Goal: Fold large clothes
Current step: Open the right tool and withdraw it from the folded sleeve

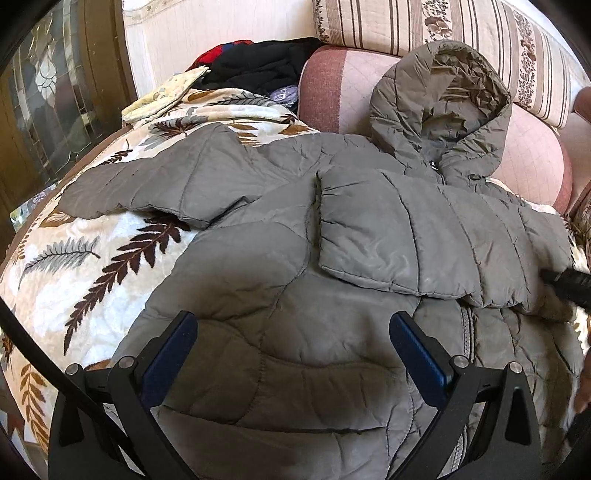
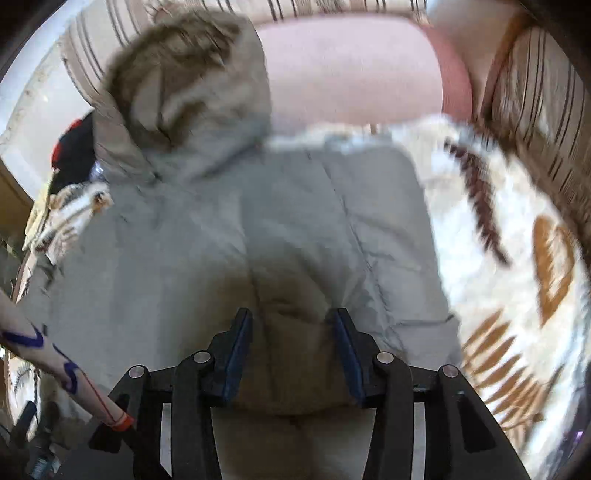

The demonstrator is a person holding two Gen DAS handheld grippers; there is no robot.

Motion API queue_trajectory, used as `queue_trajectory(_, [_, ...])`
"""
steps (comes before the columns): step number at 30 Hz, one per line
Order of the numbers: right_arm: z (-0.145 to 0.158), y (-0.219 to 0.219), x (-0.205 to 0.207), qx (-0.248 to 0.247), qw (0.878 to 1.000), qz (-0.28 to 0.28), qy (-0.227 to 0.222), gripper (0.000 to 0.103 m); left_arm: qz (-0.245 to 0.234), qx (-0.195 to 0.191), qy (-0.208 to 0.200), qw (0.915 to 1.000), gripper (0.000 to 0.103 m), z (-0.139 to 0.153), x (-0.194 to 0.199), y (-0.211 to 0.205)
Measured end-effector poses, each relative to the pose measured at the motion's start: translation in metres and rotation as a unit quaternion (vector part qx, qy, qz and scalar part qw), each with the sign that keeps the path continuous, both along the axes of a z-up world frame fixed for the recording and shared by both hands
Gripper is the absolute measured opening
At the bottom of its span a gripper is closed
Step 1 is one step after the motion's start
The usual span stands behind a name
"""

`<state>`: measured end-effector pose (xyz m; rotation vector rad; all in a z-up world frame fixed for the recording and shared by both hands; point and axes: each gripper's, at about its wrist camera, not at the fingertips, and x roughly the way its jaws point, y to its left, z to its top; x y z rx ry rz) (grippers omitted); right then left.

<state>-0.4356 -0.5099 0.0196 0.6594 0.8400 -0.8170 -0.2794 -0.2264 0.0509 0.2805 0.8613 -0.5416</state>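
A grey quilted hooded jacket (image 1: 295, 229) lies flat on a leaf-patterned blanket (image 1: 92, 266) on a bed. Its right sleeve (image 1: 424, 240) is folded across the chest; the left sleeve (image 1: 155, 184) lies spread out to the left. The hood (image 1: 443, 103) rests against a pink cushion. My left gripper (image 1: 293, 332) is open just above the jacket's lower body, holding nothing. My right gripper (image 2: 293, 325) is open with jacket fabric (image 2: 258, 229) bunched between its fingers; that view is blurred. The right gripper's tip also shows in the left wrist view (image 1: 569, 284) at the folded sleeve's right edge.
A pink cushion (image 1: 532, 158) and a striped headboard (image 1: 443, 26) stand behind the hood. A pile of dark and red clothes (image 1: 258, 66) and a yellow cloth (image 1: 166, 96) lie at the back left. A glass-fronted wooden cabinet (image 1: 48, 103) stands to the left.
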Motion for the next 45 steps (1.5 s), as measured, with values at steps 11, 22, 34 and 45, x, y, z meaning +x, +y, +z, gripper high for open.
queue_trajectory(11, [0.022,0.048,-0.022,-0.020,0.998,0.038,-0.036,0.054,-0.010,0.002,-0.004,0.9999,0.103,0.001,-0.005,-0.006])
queue_trajectory(22, [-0.019,0.130,-0.054,0.026,0.995,0.100,0.013,0.056,-0.033,0.038,0.010,0.9987,0.103,-0.016,-0.017,-0.012])
queue_trajectory(34, [-0.031,0.120,-0.057,0.025,0.988,0.128,-0.082,0.062,-0.002,-0.020,-0.018,0.9996,0.103,0.019,0.001,0.032])
queue_trajectory(45, [-0.027,0.118,-0.062,0.038,0.983,0.155,-0.089,0.063,0.192,-0.088,0.076,0.9746,0.103,0.040,0.151,0.165])
